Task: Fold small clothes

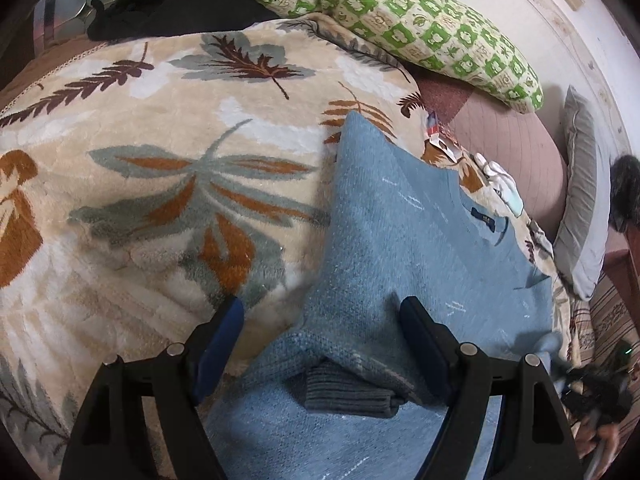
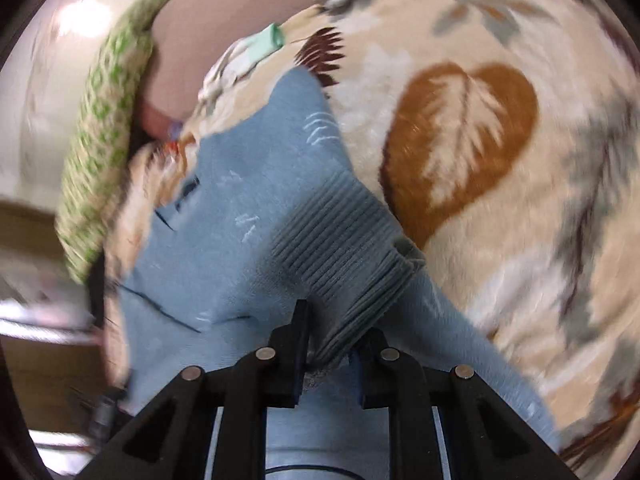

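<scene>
A light blue knit sweater [image 1: 404, 240] lies on a leaf-patterned blanket [image 1: 160, 168], one sleeve folded across its body with the grey ribbed cuff [image 1: 348, 392] lying between my left fingers. My left gripper [image 1: 324, 316] is open just above the sweater, holding nothing. In the right wrist view my right gripper [image 2: 336, 344] is shut on the sweater's other grey ribbed cuff [image 2: 344, 248] and holds that sleeve lifted over the sweater [image 2: 224, 216]; this view is motion-blurred.
A green-and-white patterned pillow [image 1: 420, 24] lies at the bed's far side by the wall. Small white and mint clothes [image 1: 504, 188] lie beyond the sweater's collar. A grey pillow [image 1: 584, 200] sits at the right. Dark clothing [image 1: 172, 12] lies at the far left.
</scene>
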